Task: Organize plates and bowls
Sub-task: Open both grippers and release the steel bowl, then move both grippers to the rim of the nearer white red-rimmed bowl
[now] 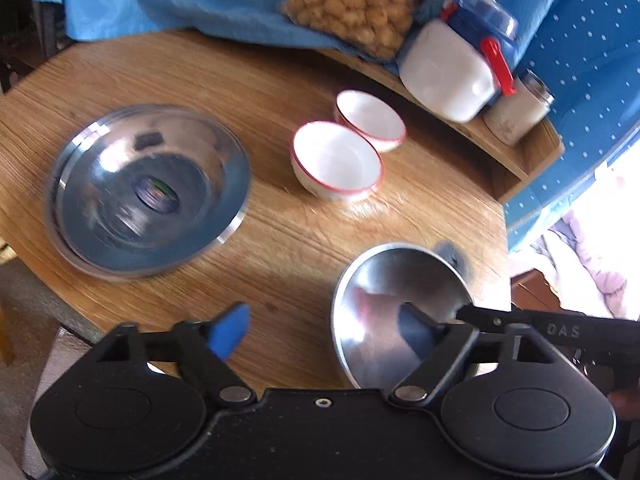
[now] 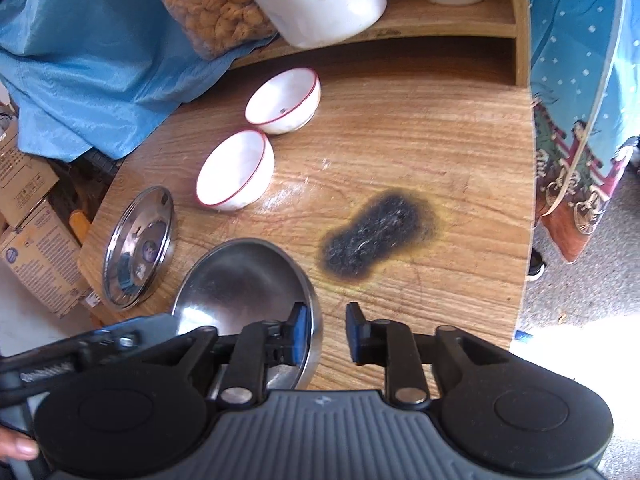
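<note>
A steel bowl (image 1: pixel 396 304) (image 2: pixel 244 280) sits at the near edge of the wooden table (image 1: pixel 280 240). My left gripper (image 1: pixel 324 330) is open wide; its right finger is inside the bowl, its left finger over bare wood. My right gripper (image 2: pixel 326 330) is open, its jaws on either side of the bowl's right rim without closing on it. Stacked steel plates (image 1: pixel 148 190) (image 2: pixel 138 248) lie at the left. Two white bowls with red rims (image 1: pixel 338 160) (image 1: pixel 370 118) (image 2: pixel 236 170) (image 2: pixel 284 100) stand side by side mid-table.
A black burn mark (image 2: pixel 376 236) is on the wood right of the steel bowl. A raised shelf (image 2: pixel 440 20) at the back holds a white jug (image 1: pixel 452 72), a jar (image 1: pixel 516 114) and a bag of snacks (image 1: pixel 360 4) on blue cloth. Cardboard boxes (image 2: pixel 36 248) stand off the left edge.
</note>
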